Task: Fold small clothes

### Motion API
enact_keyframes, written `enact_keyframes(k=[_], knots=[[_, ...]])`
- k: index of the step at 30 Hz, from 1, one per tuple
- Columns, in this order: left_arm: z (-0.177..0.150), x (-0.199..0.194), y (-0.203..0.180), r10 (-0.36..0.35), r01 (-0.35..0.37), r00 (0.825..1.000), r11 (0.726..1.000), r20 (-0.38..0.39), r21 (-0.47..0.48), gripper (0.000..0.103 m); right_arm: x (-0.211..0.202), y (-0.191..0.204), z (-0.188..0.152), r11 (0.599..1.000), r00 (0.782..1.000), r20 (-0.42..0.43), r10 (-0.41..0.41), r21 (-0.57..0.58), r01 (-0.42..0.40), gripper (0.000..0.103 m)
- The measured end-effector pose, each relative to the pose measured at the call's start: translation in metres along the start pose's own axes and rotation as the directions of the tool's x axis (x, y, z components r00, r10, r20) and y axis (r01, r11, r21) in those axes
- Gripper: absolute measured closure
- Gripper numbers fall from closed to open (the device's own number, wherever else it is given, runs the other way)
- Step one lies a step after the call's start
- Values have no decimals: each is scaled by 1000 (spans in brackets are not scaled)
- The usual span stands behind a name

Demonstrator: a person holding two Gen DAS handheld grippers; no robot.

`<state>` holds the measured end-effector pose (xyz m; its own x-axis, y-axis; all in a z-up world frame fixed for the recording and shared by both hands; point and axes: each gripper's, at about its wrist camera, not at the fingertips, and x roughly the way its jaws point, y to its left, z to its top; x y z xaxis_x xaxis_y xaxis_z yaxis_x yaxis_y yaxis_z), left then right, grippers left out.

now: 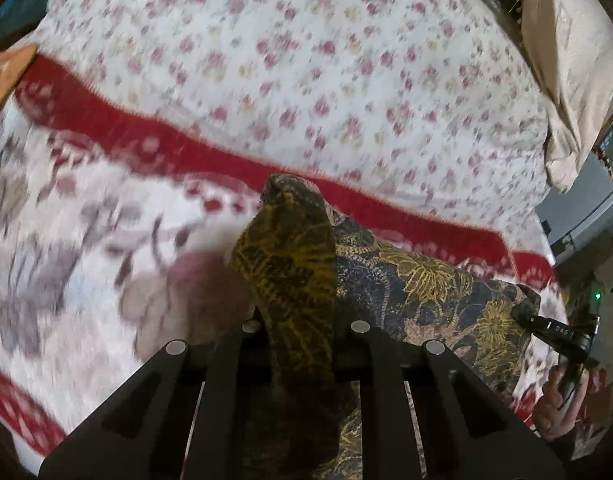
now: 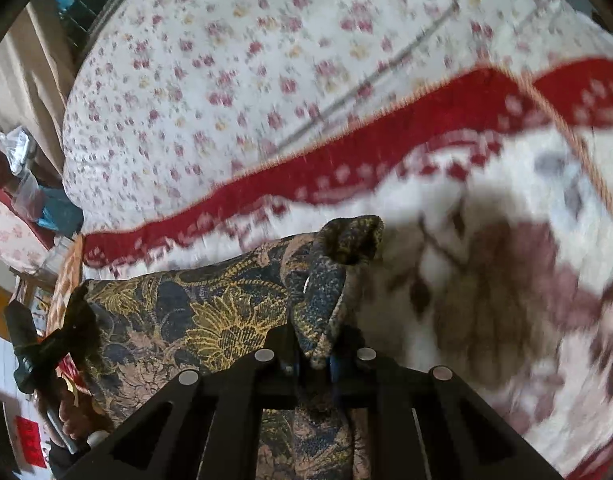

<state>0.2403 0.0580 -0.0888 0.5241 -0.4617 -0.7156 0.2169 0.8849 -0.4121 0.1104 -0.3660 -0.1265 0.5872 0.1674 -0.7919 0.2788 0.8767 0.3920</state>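
Left gripper (image 1: 302,344) clamped on a dark blue and gold floral-print garment (image 1: 418,280); right gripper (image 2: 316,354) likewise pinching its other end (image 2: 194,312). Fingertips buried in cloth. Stretched between them above a blurred, probably floral red-bordered white blanket (image 1: 86,208).

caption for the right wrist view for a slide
Right gripper pinches one end of a dark floral garment stretched above a red-bordered blanket.
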Motion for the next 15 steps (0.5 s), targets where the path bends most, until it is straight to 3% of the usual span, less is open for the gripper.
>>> enact_keyframes(k=[4,8,11,15], knots=[[56,32,1,-32,32,999,999,1,-26,92,19,5,60,1000,1000,8,10,-15,-9,94],[97,91,21,-61,57,998,991,-31,-120,92,71,0,117,1000,1000,-28,10,-4,-10,94],[101,136,44,-43,29,996,984,-72,-177,92,116,-7,142,1000,997,-71,-7,3,8,94],[88,170,53,48,-63,991,991,-122,-122,91,175,-18,145,999,990,-133,-51,-2,51,94]])
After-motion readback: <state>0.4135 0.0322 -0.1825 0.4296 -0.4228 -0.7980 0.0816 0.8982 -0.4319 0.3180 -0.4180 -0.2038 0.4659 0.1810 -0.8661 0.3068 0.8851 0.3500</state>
